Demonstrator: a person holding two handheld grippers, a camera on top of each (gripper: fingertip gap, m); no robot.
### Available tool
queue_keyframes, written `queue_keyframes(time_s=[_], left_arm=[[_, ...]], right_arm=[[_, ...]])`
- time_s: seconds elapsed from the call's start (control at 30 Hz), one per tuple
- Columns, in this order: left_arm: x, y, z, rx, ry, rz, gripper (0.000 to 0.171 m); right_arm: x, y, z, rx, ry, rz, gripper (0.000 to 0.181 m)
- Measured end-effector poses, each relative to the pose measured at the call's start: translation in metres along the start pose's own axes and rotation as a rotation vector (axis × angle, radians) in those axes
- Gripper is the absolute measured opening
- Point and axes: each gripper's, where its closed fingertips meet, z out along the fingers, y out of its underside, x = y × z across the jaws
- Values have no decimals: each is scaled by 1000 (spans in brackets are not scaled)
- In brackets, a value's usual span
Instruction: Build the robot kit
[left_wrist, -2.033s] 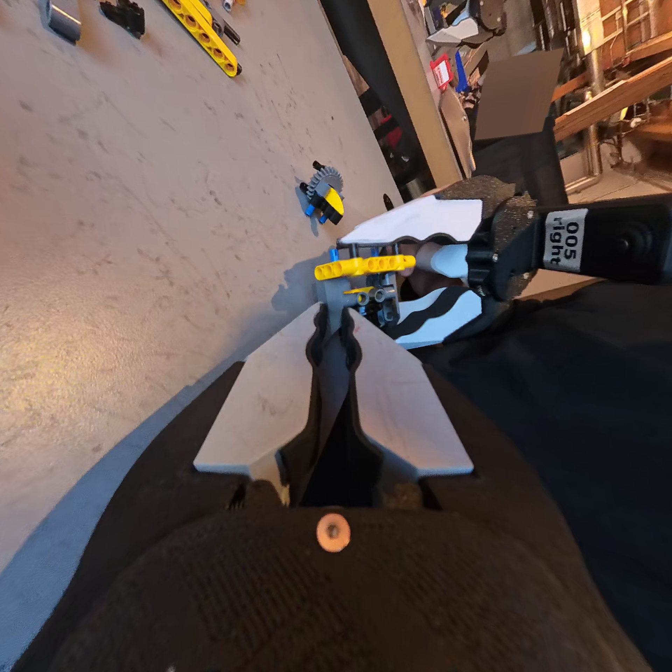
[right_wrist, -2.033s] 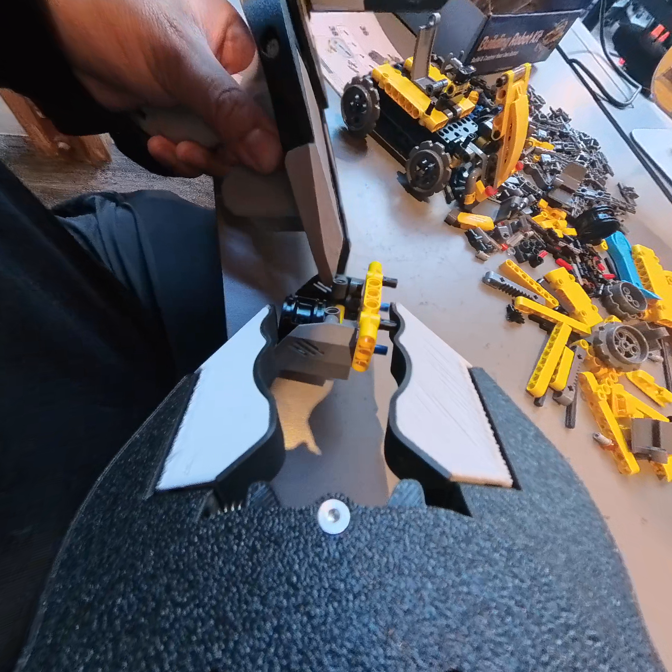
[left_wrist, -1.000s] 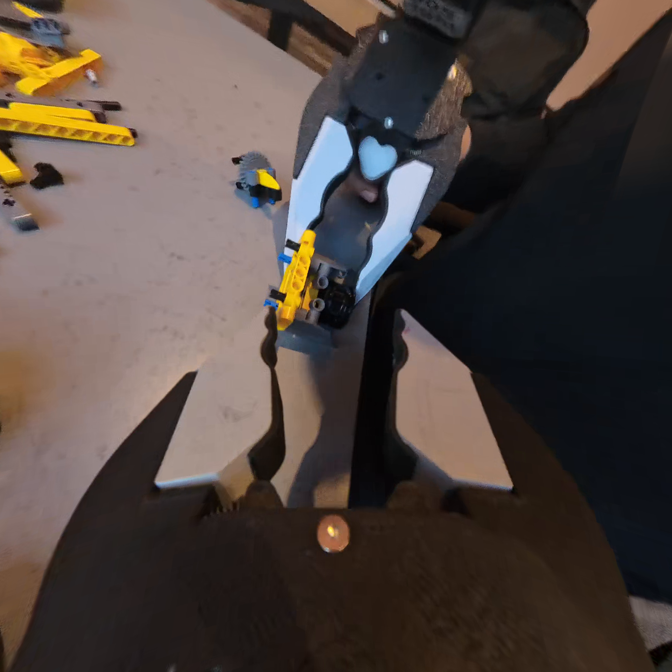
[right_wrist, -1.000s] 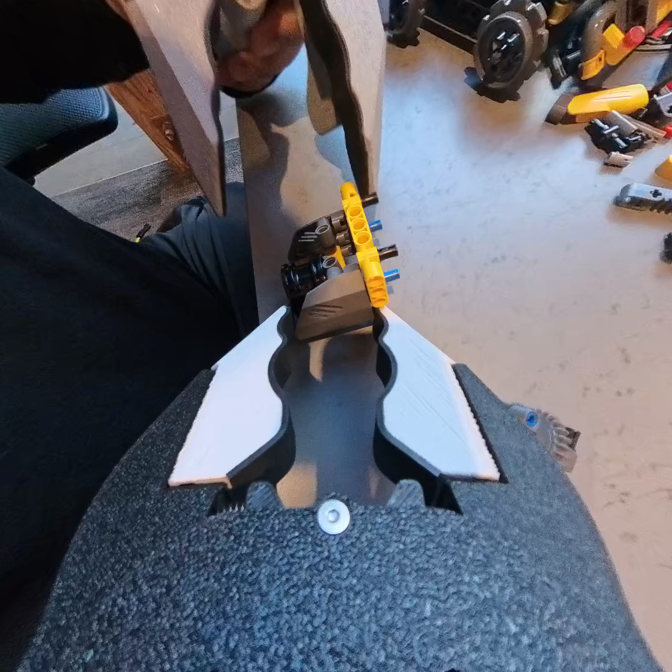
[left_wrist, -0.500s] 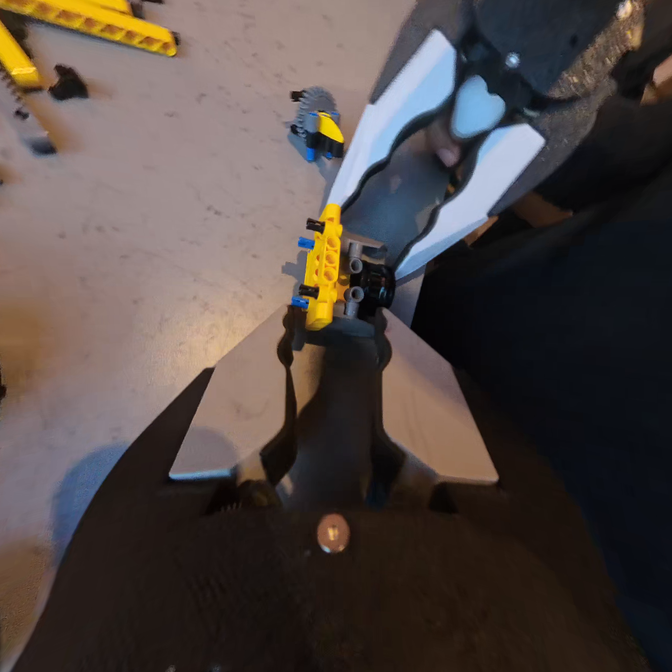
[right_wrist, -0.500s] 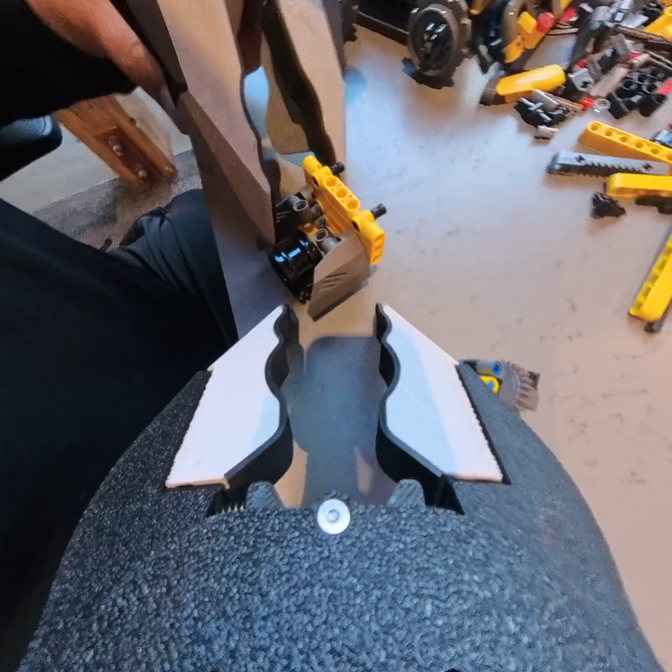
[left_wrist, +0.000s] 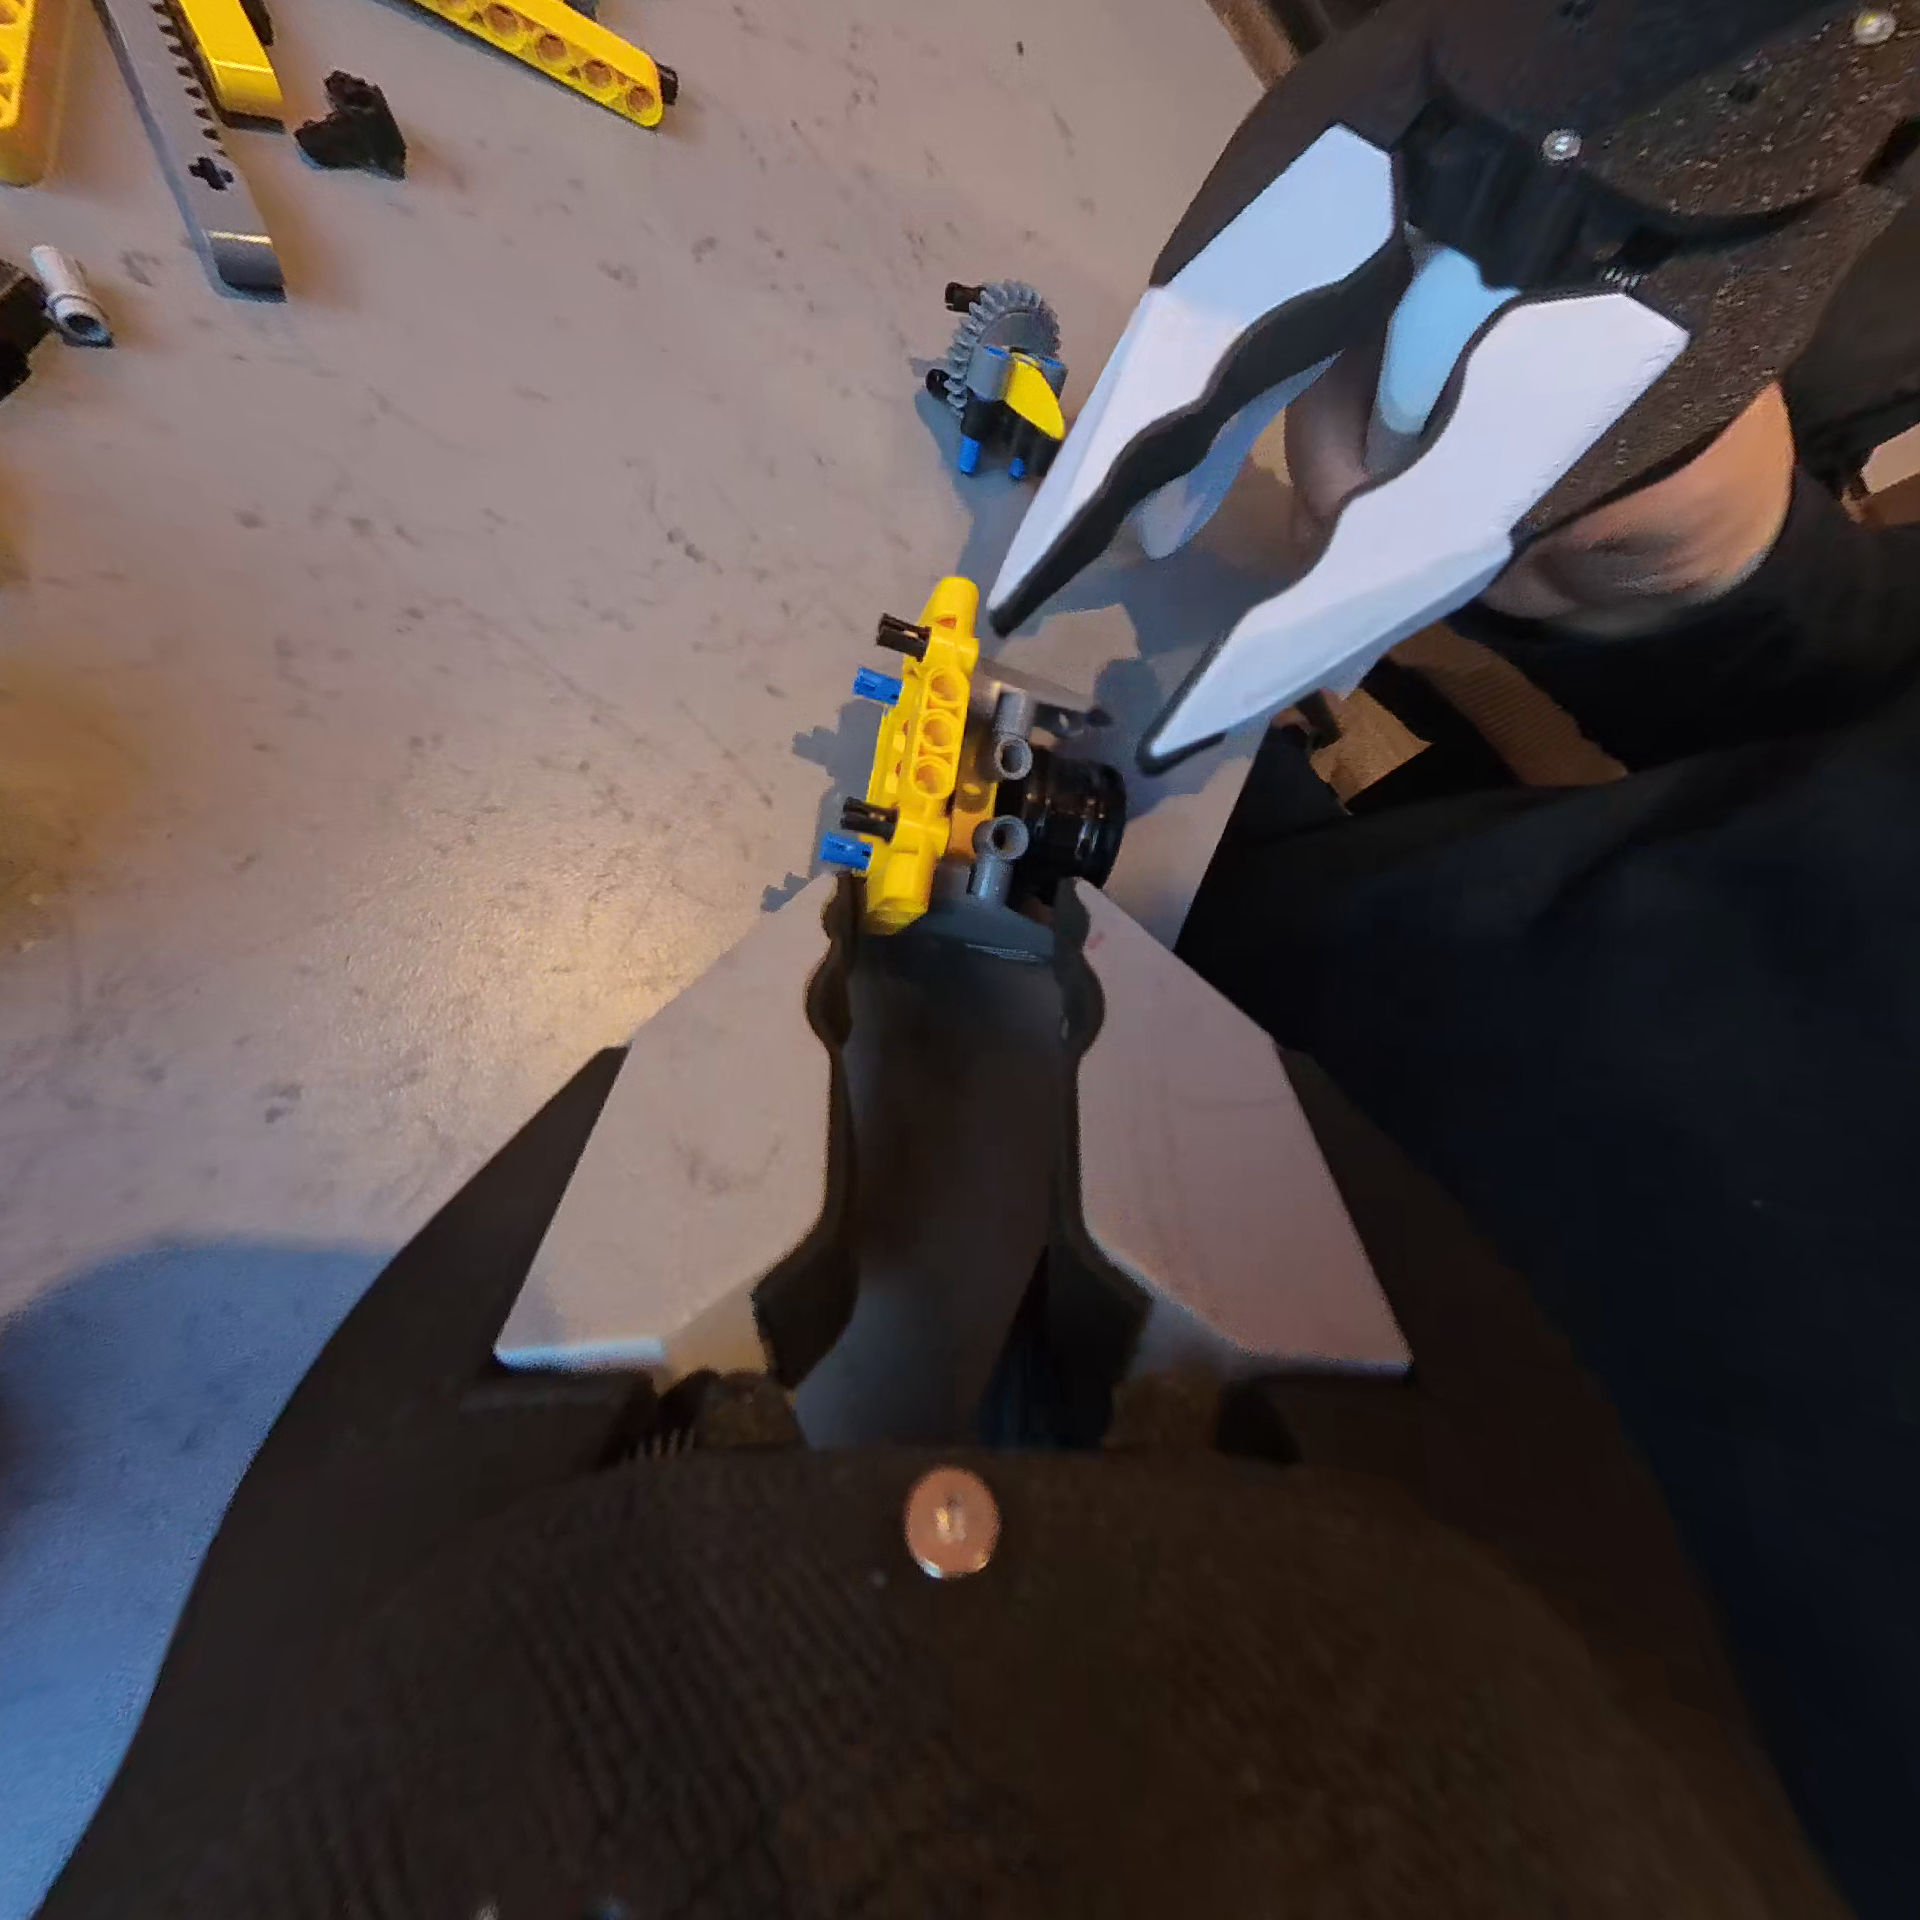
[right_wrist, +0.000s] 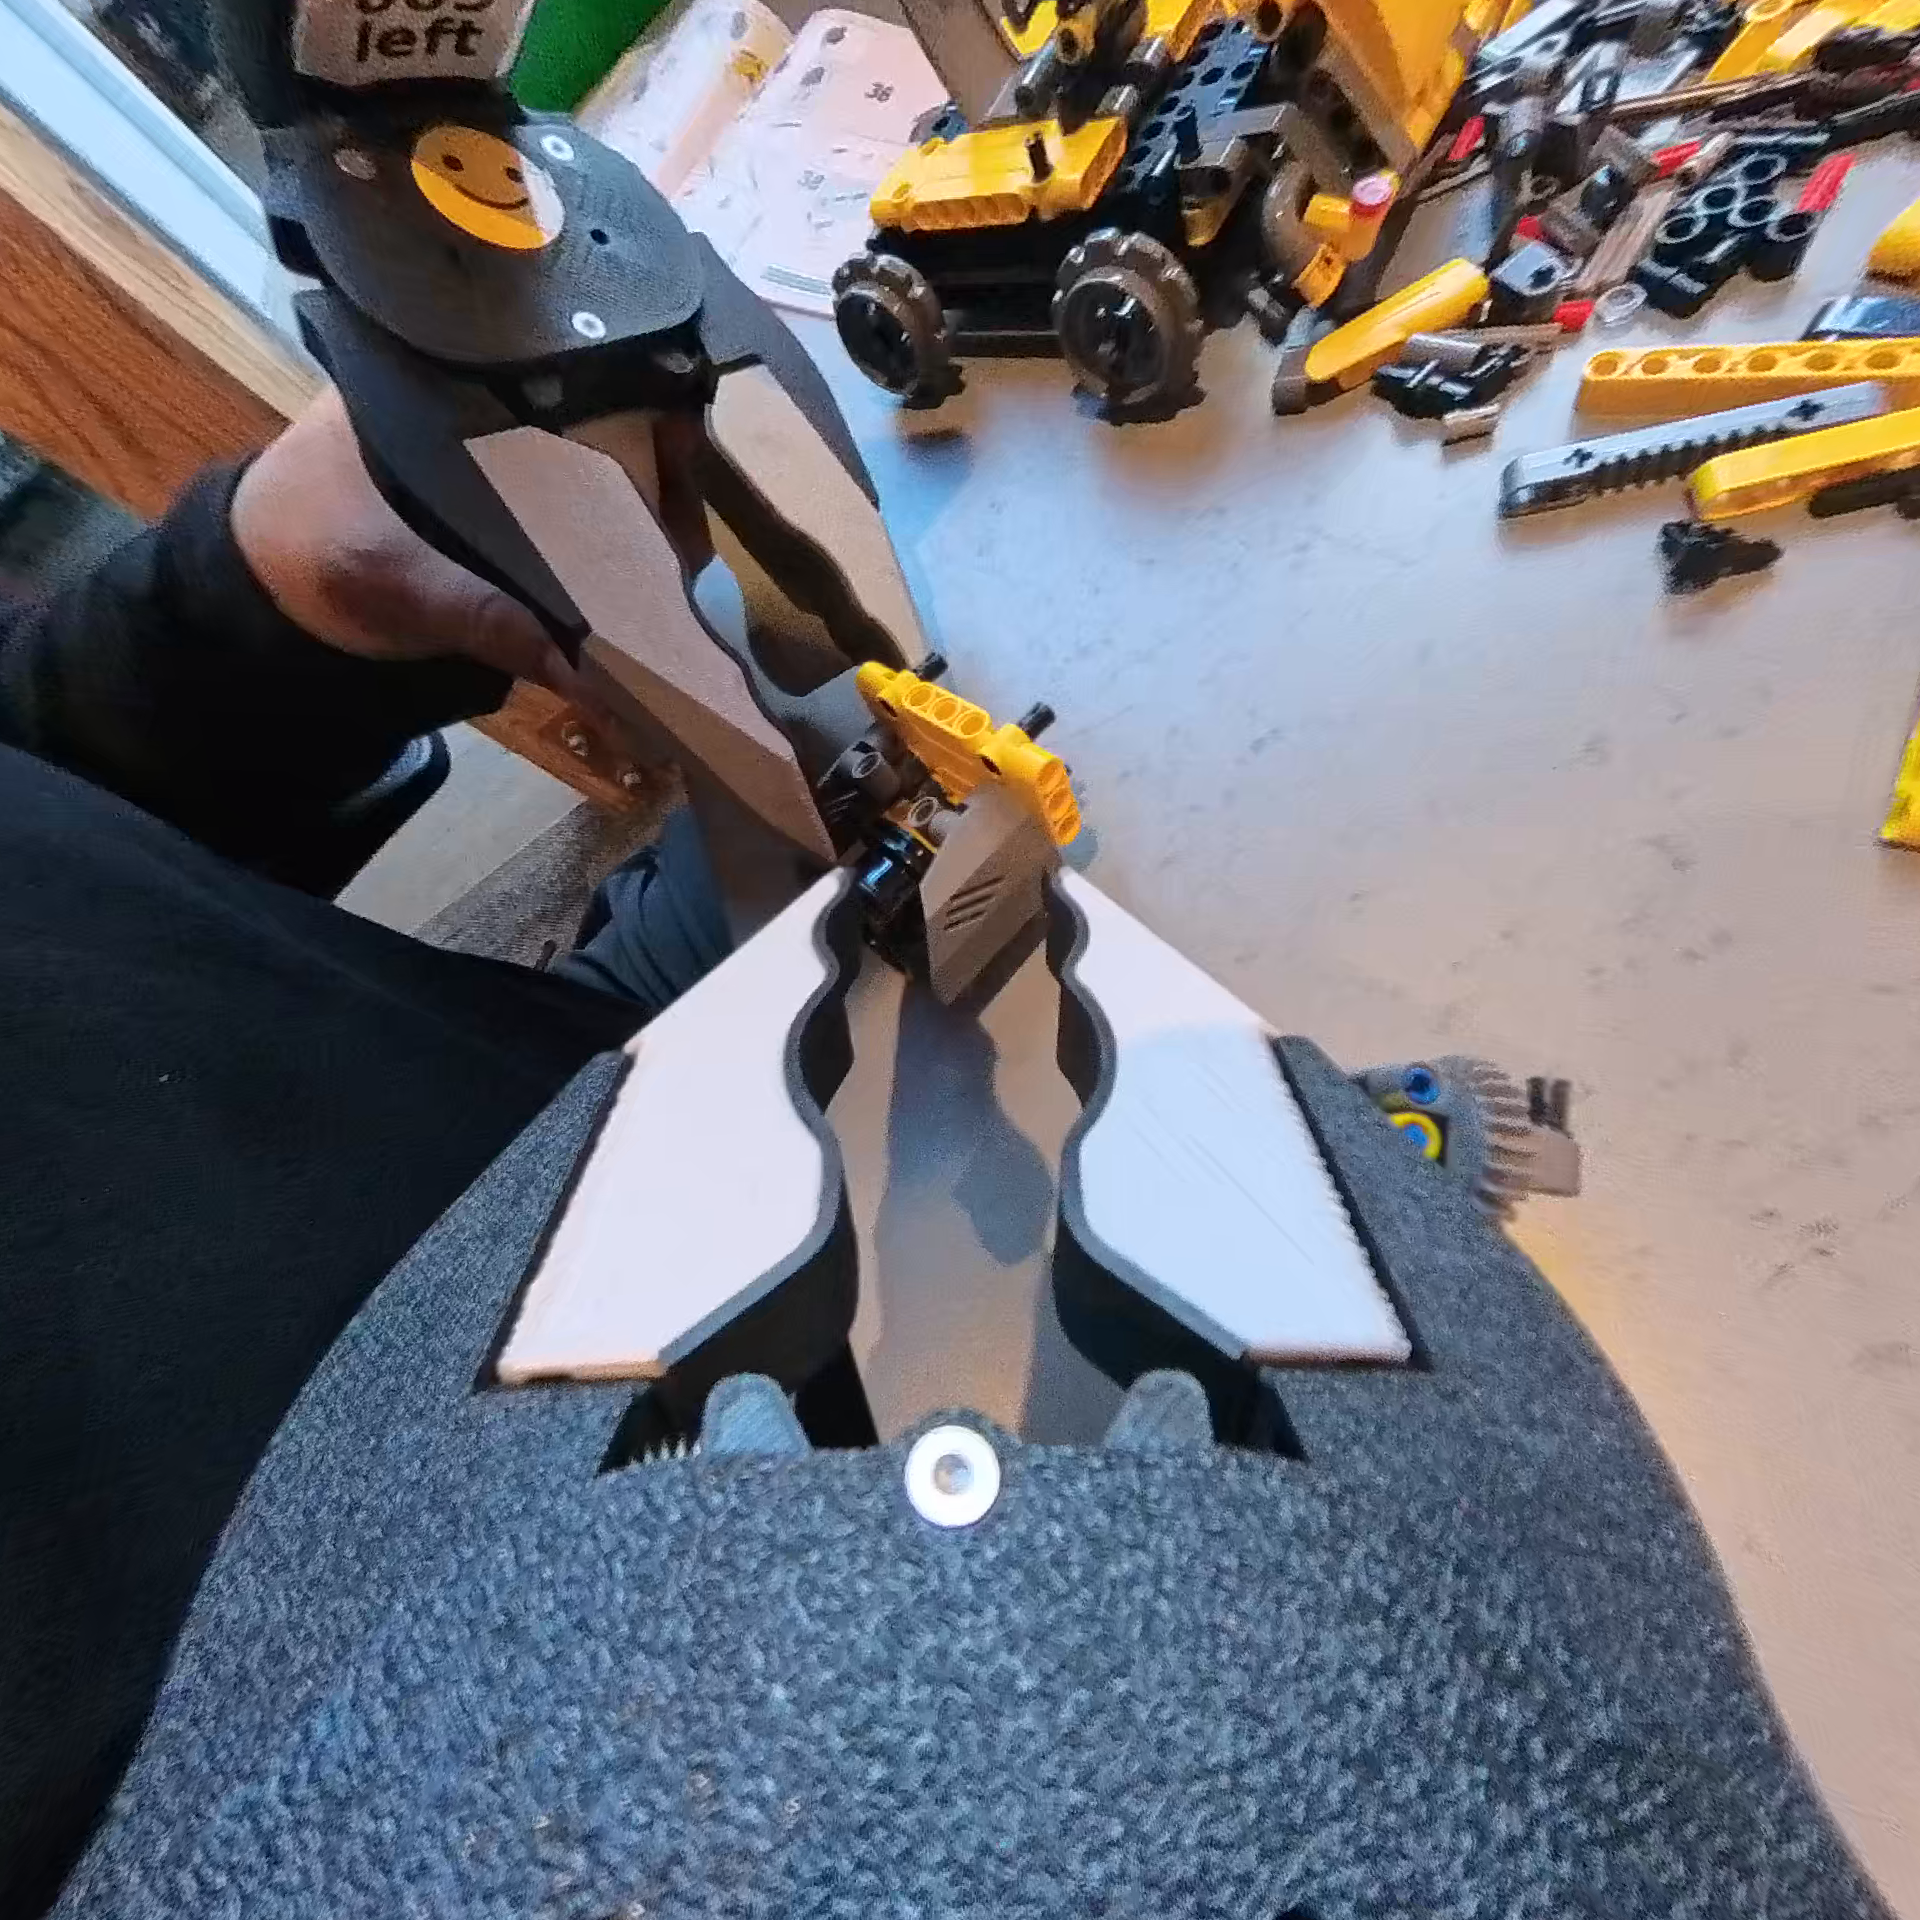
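Left wrist view shows the left tongs (left_wrist: 951, 914) closed on a small brick assembly (left_wrist: 961, 790), gripping its grey panel end between the two pale, wedge-shaped fingers. The assembly is a yellow beam with round holes, black and blue pins standing out of its side, grey connectors and a shiny black ribbed cylinder. It is held in the air just above the edge of the counter (left_wrist: 468, 644), a matte grey surface with dark speckles.

The right tongs (left_wrist: 1091, 686) stand open — their white fingers with wavy black inner edges spread apart, one tip just beside the top end of the yellow beam, the other near the black cylinder. I cannot tell if a tip touches the assembly. In the right wrist view the grey panel with small slots sits between the spread fingertips of these tongs (right_wrist: 951, 914).

On the counter near the right tongs lies a small gear piece (left_wrist: 1003, 369), grey toothed wheel with a yellow curved part and blue pins. Farther away are loose yellow beams (right_wrist: 1756, 374), a grey toothed rack (right_wrist: 1683, 452) and a half-built yellow vehicle (right_wrist: 1091, 229) with black knobby wheels — beside it a pile of mixed parts.
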Motion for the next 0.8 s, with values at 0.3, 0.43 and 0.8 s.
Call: queue_keyframes(time_s=[0.3, 0.43, 0.8], left_arm=[[0, -2, 1, 27, -19, -39, 36], [2, -7, 3, 80, 0, -89, 43], [9, -16, 12, 122, -46, -58, 65]], right_arm=[[7, 2, 7, -26, 96, -63, 19], [16, 1, 7, 22, 137, -22, 8], [15, 4, 14, -23, 251, -166, 4]])
